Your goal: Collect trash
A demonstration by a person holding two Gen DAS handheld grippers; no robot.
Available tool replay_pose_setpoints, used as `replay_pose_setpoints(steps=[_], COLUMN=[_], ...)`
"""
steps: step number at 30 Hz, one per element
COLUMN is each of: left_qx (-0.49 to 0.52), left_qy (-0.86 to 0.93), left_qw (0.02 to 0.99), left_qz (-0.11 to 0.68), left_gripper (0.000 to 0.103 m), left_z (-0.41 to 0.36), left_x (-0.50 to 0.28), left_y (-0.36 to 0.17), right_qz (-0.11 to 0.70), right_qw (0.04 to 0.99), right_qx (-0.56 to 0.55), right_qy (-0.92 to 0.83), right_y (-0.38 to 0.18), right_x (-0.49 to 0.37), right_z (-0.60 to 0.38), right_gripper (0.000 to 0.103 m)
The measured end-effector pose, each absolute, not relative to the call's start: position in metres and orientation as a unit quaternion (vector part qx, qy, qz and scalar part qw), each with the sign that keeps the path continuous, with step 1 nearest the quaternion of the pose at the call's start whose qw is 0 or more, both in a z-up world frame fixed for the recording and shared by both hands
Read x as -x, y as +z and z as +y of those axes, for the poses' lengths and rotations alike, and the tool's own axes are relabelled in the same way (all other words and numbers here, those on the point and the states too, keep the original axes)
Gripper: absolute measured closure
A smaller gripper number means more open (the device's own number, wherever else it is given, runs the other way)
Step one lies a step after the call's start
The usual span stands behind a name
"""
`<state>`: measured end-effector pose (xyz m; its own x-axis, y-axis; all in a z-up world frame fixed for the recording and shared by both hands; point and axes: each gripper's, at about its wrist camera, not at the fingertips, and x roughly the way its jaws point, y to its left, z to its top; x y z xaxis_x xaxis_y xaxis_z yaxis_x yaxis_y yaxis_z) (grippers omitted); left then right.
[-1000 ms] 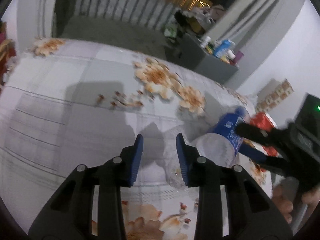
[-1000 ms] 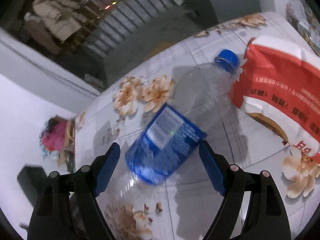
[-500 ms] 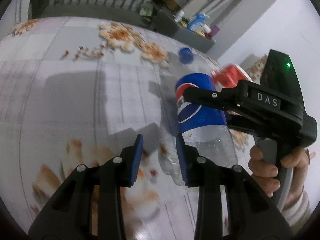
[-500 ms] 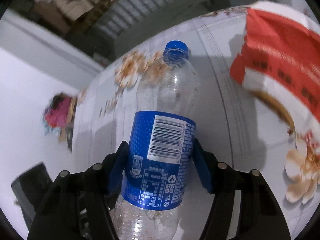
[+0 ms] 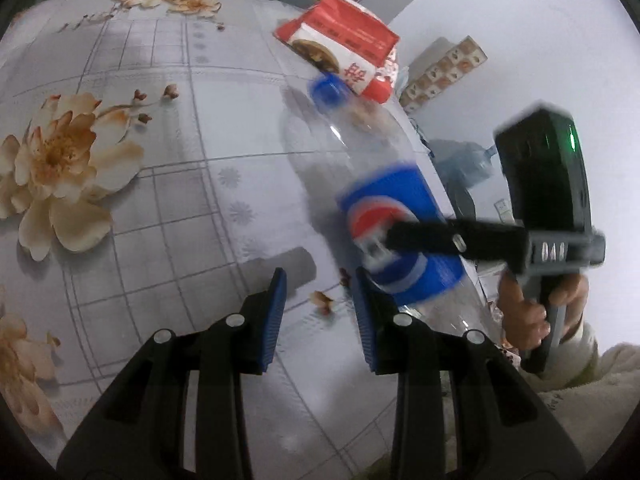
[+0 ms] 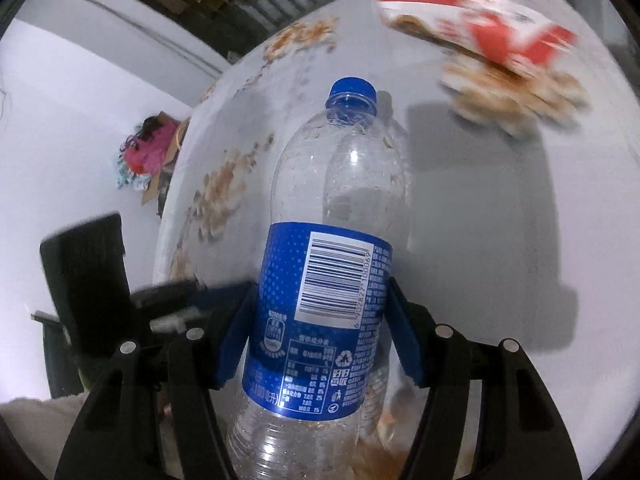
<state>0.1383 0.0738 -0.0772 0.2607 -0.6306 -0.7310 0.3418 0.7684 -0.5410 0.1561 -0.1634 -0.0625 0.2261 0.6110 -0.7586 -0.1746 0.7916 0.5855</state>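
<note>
A clear plastic bottle [image 6: 328,280] with a blue cap and a blue label stands tilted between my right gripper's [image 6: 320,336] blue pads, which press on the label from both sides. In the left wrist view the same bottle [image 5: 384,208] hangs over the table's right edge, with my right gripper [image 5: 404,240] reaching across its label from the right. My left gripper [image 5: 320,320] sits just left of the bottle, open, with only tablecloth showing between its pads. A red and white food packet [image 5: 340,48] lies beyond the bottle's cap; it shows blurred as the packet [image 6: 472,12] in the right wrist view.
The table [image 5: 160,200] wears a grey checked cloth with orange flowers. A hand [image 5: 524,312] in a pale sleeve grips the right tool. Past the right edge stand a large water jug [image 5: 464,164] and a patterned box [image 5: 444,68]. A box of pink stuff [image 6: 152,152] sits on the floor.
The right jaws closed on the bottle, which lay loose between them a second ago, and turned it cap-up. Both grippers swung across the table, and the red packet is now farther off.
</note>
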Motion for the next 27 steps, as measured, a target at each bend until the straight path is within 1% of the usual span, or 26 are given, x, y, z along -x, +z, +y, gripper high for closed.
replay_pose_setpoints(steps=[5, 7, 10, 11, 12, 14, 16, 17, 18, 22, 27], left_qx=[0.132, 0.123, 0.107, 0.101, 0.097, 0.087, 0.079, 0.074, 0.070, 0.060, 0.099], left_qy=[-0.301, -0.299, -0.291, -0.289, -0.284, -0.265, -0.252, -0.244, -0.234, -0.179, -0.112], left_qw=[0.796, 0.804, 0.819, 0.824, 0.830, 0.847, 0.860, 0.865, 0.870, 0.880, 0.886], left_qz=[0.509, 0.499, 0.483, 0.476, 0.470, 0.453, 0.436, 0.433, 0.429, 0.435, 0.439], left_gripper=[0.073, 0.073, 0.070, 0.067, 0.059, 0.050, 0.045, 0.040, 0.038, 0.037, 0.038], left_z=[0.060, 0.049, 0.024, 0.016, 0.005, -0.021, -0.047, -0.056, -0.067, -0.107, -0.122], left_x=[-0.154, -0.164, -0.180, -0.184, -0.191, -0.209, -0.224, -0.231, -0.236, -0.265, -0.290], left_y=[-0.062, -0.054, -0.044, -0.042, -0.041, -0.037, -0.037, -0.038, -0.039, -0.055, -0.074], right_qz=[0.547, 0.537, 0.521, 0.515, 0.512, 0.503, 0.495, 0.491, 0.485, 0.476, 0.468], right_qw=[0.780, 0.787, 0.799, 0.802, 0.804, 0.808, 0.811, 0.813, 0.815, 0.814, 0.811], right_qx=[-0.224, -0.239, -0.259, -0.266, -0.271, -0.282, -0.294, -0.298, -0.305, -0.327, -0.345], right_qy=[0.206, 0.186, 0.153, 0.141, 0.135, 0.120, 0.103, 0.096, 0.086, 0.066, 0.062], right_y=[-0.062, -0.064, -0.064, -0.064, -0.065, -0.066, -0.066, -0.066, -0.066, -0.068, -0.074], right_x=[-0.117, -0.115, -0.099, -0.094, -0.091, -0.082, -0.075, -0.072, -0.068, -0.060, -0.056], right_z=[-0.219, -0.235, -0.263, -0.273, -0.277, -0.294, -0.310, -0.316, -0.325, -0.340, -0.343], right_gripper=[0.041, 0.041, 0.041, 0.041, 0.041, 0.041, 0.041, 0.041, 0.041, 0.041, 0.041])
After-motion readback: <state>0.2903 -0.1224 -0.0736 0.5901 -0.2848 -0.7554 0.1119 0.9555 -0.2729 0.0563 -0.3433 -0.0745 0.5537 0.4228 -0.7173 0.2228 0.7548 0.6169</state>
